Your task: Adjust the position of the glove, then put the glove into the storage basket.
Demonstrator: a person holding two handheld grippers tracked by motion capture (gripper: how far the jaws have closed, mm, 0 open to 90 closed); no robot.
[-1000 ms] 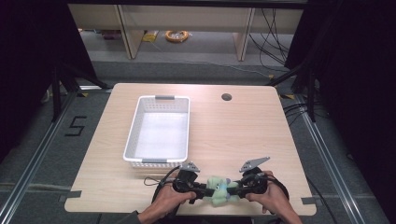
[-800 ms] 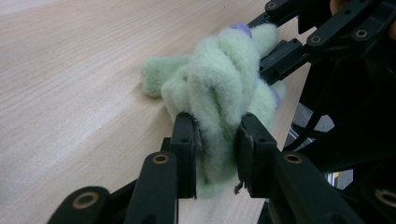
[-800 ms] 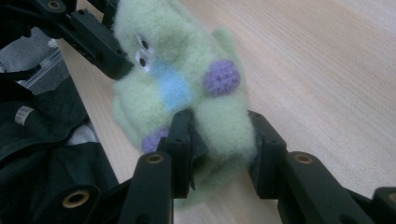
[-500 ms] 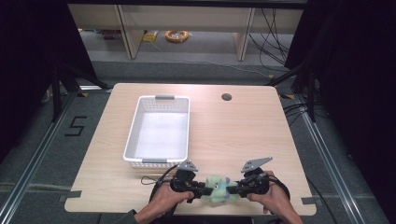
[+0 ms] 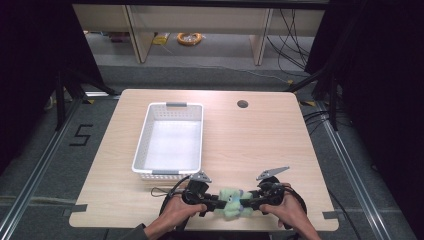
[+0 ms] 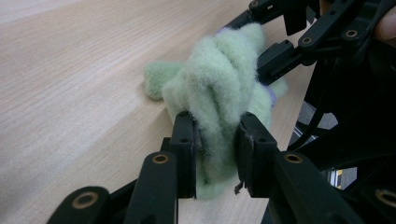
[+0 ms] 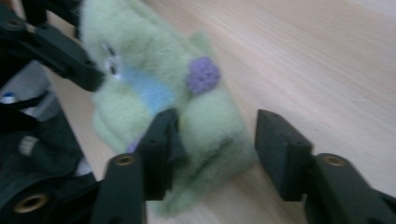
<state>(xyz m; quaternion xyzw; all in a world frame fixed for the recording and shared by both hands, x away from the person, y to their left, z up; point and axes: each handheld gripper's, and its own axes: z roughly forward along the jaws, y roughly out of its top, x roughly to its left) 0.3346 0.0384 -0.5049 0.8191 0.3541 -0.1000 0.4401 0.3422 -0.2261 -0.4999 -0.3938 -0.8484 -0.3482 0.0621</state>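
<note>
in the high view, at the bottom centre of the frame, the green plush toy [image 5: 231,201] lay on the tabletop [image 5: 260,145] between my left gripper [image 5: 212,202] and right gripper [image 5: 248,203], the white basket [image 5: 145,135] above it. in the left gripper view, its jaws squeezed the soft, light fluff [image 6: 219,112]; i'd hold it mid-body. in the right gripper view, the jaws had just been opening, one pad off the toy [image 7: 154,93], and i saw its purple dot [image 7: 203,74].

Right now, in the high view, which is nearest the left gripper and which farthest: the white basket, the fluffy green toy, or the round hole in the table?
1. Fluffy green toy: clamped in the left gripper, near edge.
2. White basket: just beyond, left of centre.
3. Round hole: far side, right of the basket.
</note>
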